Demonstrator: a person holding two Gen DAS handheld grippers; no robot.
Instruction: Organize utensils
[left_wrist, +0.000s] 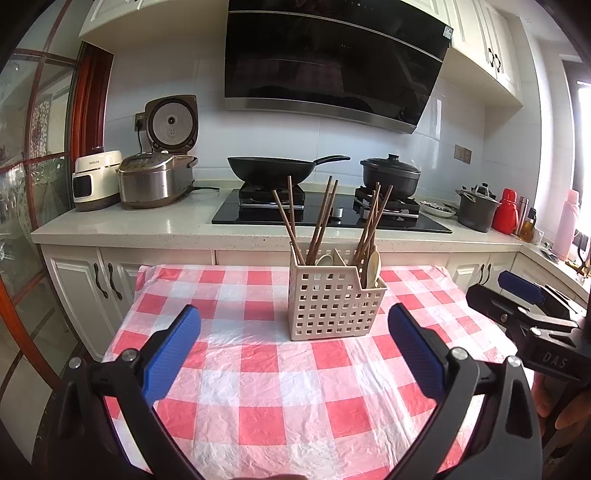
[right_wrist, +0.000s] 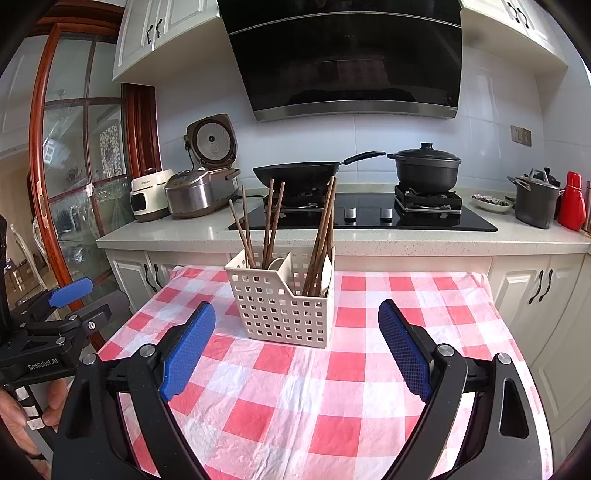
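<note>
I kept the left gripper (left_wrist: 293, 349) above the checked tablecloth (left_wrist: 258, 387), its fingers wide apart and holding nothing. The right gripper (right_wrist: 297, 349) was the same, wide and empty. The white basket (right_wrist: 282, 299) stood on the cloth in front of both, near the far edge, with brown chopsticks (right_wrist: 323, 236) and pale spoons (left_wrist: 373, 267) standing inside it.

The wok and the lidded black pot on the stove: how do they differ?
The wok is shallow and wide, open with no lid; the pot is deeper, straight-sided and covered by a knobbed lid. The wok has one long handle pointing toward the pot; the pot shows short side handles. The wok sits on the left burner, the pot on the right. Both are black and rest on the burner grates.
</note>
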